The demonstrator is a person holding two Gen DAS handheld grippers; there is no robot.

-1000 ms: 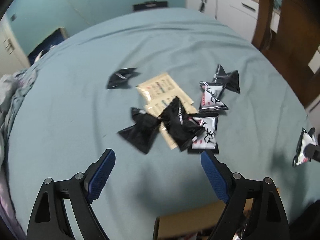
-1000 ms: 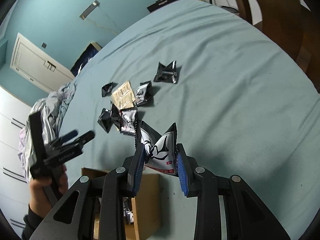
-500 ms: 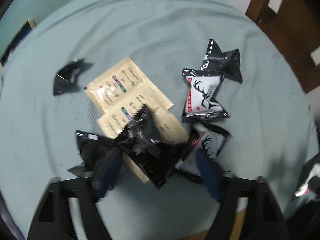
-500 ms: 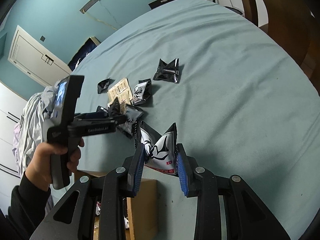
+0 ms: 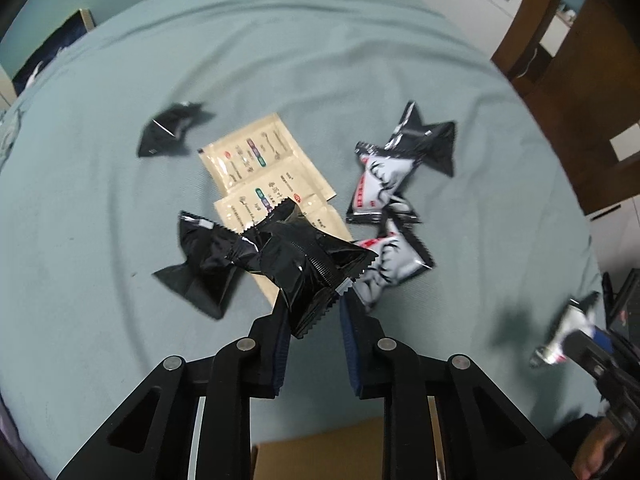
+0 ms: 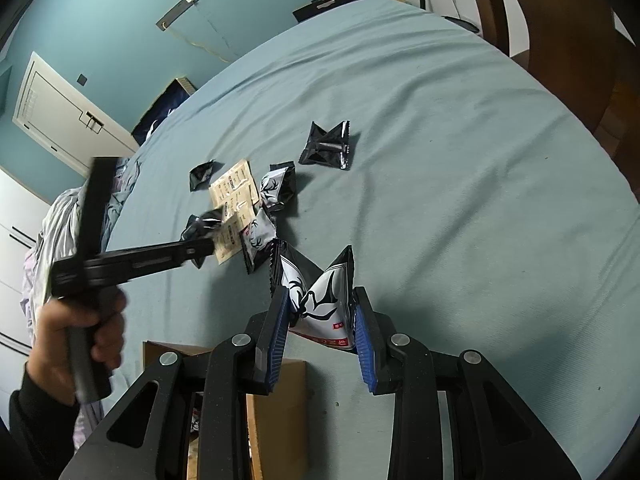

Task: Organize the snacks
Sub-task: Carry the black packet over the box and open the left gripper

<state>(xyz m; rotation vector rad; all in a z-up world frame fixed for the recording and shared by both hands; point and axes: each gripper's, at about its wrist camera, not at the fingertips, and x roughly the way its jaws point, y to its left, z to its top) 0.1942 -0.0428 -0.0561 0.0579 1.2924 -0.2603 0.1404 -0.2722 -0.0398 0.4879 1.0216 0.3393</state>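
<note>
Box [image 6: 276, 400] mostly hidden; sachet [image 5: 256, 156] print unreadable. Left tool [image 5: 314, 320] grips black pack [image 5: 308, 268]; right tool [image 6: 320, 320] grips deer pack [image 6: 320, 304].

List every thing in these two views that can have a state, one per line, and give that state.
Left gripper: shut on the black snack packet.
Black snack packet: sealed, pinched and lifted.
Right gripper: shut on the deer-print packet.
Deer-print packet: sealed, held above the cardboard box.
Cardboard box: open at the top, packets inside.
Beige sachets: flat on the bed, overlapping.
</note>
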